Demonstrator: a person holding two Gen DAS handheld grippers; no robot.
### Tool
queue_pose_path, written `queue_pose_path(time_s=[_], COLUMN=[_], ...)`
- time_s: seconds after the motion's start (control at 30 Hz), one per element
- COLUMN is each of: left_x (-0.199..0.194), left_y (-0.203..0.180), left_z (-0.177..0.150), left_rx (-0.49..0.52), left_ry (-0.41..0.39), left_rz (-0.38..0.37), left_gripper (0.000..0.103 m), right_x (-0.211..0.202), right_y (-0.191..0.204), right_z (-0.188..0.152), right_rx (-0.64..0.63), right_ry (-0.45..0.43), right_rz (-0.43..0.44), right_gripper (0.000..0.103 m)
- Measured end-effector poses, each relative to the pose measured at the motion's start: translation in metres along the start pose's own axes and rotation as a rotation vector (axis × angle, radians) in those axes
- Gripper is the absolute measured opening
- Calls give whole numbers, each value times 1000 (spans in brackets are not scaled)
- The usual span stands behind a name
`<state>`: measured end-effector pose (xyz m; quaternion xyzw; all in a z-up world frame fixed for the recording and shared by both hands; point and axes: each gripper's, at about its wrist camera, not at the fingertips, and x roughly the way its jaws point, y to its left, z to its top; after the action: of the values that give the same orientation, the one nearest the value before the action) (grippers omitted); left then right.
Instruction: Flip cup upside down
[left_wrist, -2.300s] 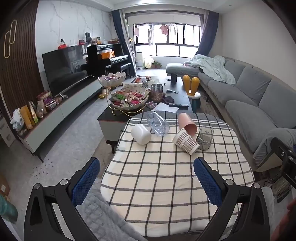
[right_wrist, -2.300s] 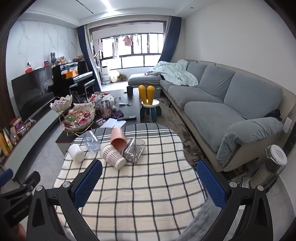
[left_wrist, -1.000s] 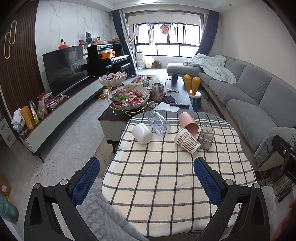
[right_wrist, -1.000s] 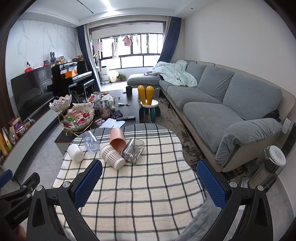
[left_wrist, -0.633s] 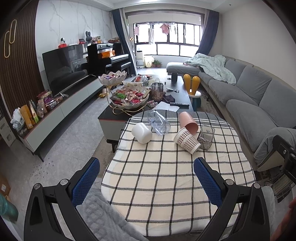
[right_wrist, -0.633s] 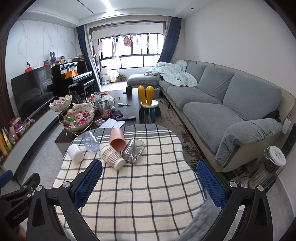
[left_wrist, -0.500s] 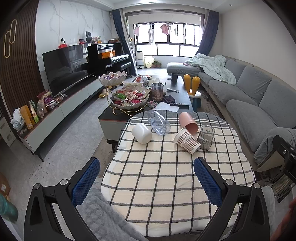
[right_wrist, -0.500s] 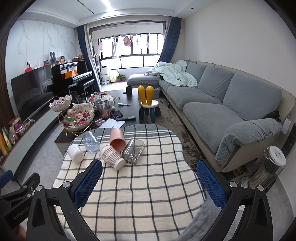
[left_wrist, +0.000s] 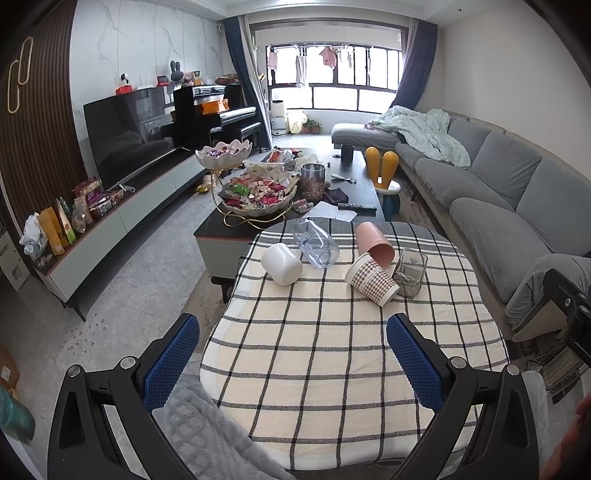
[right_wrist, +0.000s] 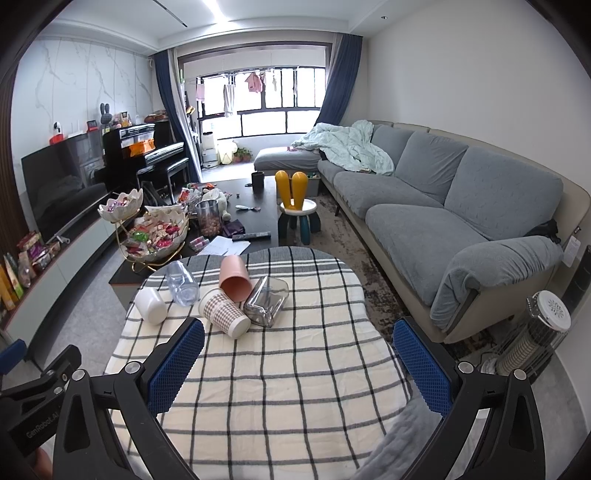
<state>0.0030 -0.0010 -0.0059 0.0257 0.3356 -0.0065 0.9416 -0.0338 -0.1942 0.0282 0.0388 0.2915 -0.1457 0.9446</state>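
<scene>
Several cups lie on their sides at the far end of the checked tablecloth (left_wrist: 332, 350): a white cup (left_wrist: 282, 264) (right_wrist: 150, 305), a clear bluish cup (left_wrist: 316, 243) (right_wrist: 181, 283), a pink cup (left_wrist: 375, 244) (right_wrist: 235, 277), a houndstooth paper cup (left_wrist: 371, 282) (right_wrist: 224, 312) and a clear grey glass (left_wrist: 410, 272) (right_wrist: 266, 301). My left gripper (left_wrist: 293, 362) is open and empty, held above the near end of the table. My right gripper (right_wrist: 299, 365) is open and empty, also at the near end, to the right of the left one.
A coffee table (left_wrist: 236, 229) with snack bowls stands just beyond the table. A grey sofa (right_wrist: 461, 206) runs along the right. A TV unit (left_wrist: 122, 206) is on the left. A small heater (right_wrist: 535, 332) stands on the floor at right.
</scene>
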Motion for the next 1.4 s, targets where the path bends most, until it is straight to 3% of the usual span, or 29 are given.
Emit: queue_pose_path(time_s=[0.43, 0.73, 1.13, 1.4], left_x=[2, 27, 116, 189], left_y=[-2, -4, 18, 31], left_z=[0, 11, 45, 68], left_rx=[-6, -31, -85, -125], left_ry=[-2, -28, -49, -12], left_rz=[5, 30, 76, 100], left_gripper=[103, 103, 103, 103], right_x=[6, 24, 139, 231], right_y=[3, 10, 56, 98], right_z=[1, 7, 45, 69], right_rx=[-2, -13, -85, -149], right_ry=[2, 7, 47, 132], right_rz=[0, 7, 46, 76], right_gripper=[103, 103, 103, 103])
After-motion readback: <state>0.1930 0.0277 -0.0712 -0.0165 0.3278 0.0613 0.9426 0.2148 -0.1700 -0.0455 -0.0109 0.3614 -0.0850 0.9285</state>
